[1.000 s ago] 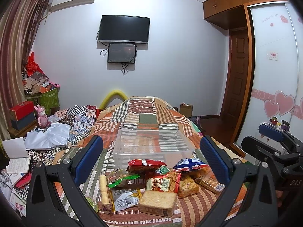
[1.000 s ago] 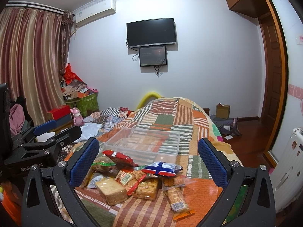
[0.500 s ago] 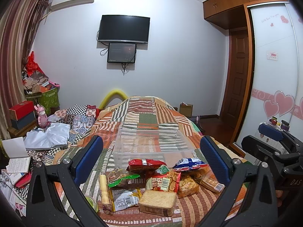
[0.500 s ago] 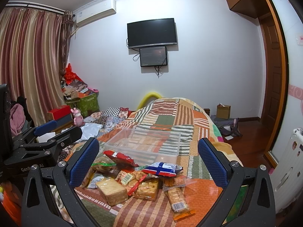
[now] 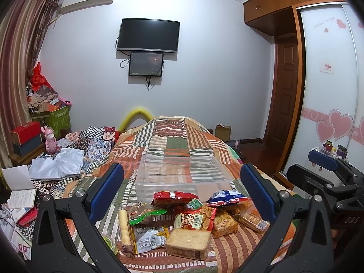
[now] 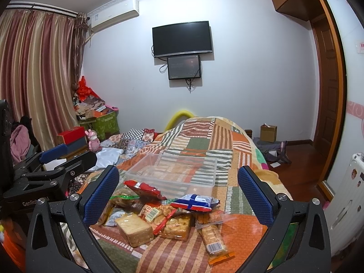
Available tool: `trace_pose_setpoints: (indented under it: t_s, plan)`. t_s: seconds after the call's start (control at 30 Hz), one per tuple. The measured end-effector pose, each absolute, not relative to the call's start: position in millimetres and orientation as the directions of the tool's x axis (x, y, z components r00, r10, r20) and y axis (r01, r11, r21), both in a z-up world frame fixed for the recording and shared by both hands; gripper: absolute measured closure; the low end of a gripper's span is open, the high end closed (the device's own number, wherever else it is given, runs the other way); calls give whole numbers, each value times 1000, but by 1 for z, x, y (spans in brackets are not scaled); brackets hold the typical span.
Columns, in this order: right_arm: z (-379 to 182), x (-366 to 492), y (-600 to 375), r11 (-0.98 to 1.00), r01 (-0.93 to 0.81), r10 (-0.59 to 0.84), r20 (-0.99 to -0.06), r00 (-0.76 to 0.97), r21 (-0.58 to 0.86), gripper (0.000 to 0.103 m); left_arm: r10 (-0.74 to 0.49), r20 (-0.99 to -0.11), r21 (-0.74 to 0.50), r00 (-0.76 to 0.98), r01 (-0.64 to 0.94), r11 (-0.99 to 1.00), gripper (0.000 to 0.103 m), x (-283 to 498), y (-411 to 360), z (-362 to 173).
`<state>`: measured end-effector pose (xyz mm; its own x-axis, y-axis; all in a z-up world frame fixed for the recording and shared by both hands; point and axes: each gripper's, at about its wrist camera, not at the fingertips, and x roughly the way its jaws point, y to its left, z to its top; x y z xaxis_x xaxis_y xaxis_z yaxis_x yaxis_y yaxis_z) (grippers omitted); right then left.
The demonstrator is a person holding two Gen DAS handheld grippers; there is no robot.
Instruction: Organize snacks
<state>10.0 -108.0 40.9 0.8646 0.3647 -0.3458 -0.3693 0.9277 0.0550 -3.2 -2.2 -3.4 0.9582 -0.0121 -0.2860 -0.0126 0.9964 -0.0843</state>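
Nothing has shifted since a second ago: left gripper (image 5: 182, 192) and right gripper (image 6: 178, 192) hover with jaws wide apart, empty. The snack packets (image 5: 193, 218) lie heaped between the jaws, the clear bin (image 5: 179, 173) just beyond; the lowest packets are partly hidden.

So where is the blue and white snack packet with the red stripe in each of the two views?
Left wrist view: the blue and white packet lies right of centre, on top of the snack pile, just before the clear bin's near right corner.
Right wrist view: the same packet lies near the centre, between the claw's fingers, before the bin.
Shared landmark: the red packet lies to its left in both.
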Motion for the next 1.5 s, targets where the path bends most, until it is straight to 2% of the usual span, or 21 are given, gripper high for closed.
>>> trace_pose_setpoints:
  t_s: [0.23,0.53,0.87,1.17,1.33,1.5]
  plan:
    - [40,11,-109,926,-372,368,-352,861,60,0,-13,-300,-86,954,-13,996,0,0,-2,-6]
    - [25,27,-111,918,-393,381,-394,836,52,0,-43,-396,-92,917,7,996,0,17,-1,-28]
    - [-20,48,-137,922,-383,356,-535,766,66,0,-75,-566,-101,821,22,995,0,45,-7,-82]
    - [-60,65,-157,934,-343,324,-654,683,104,0,-126,-676,-147,726,34,989,0,66,-18,-120]
    - [-73,80,-164,928,-337,347,-687,638,156,6,-130,-715,-146,687,36,989,12,73,-20,-137]
    - [-91,81,-161,914,-360,374,-726,578,184,15,-147,-739,-174,658,25,984,17,78,-16,-151]
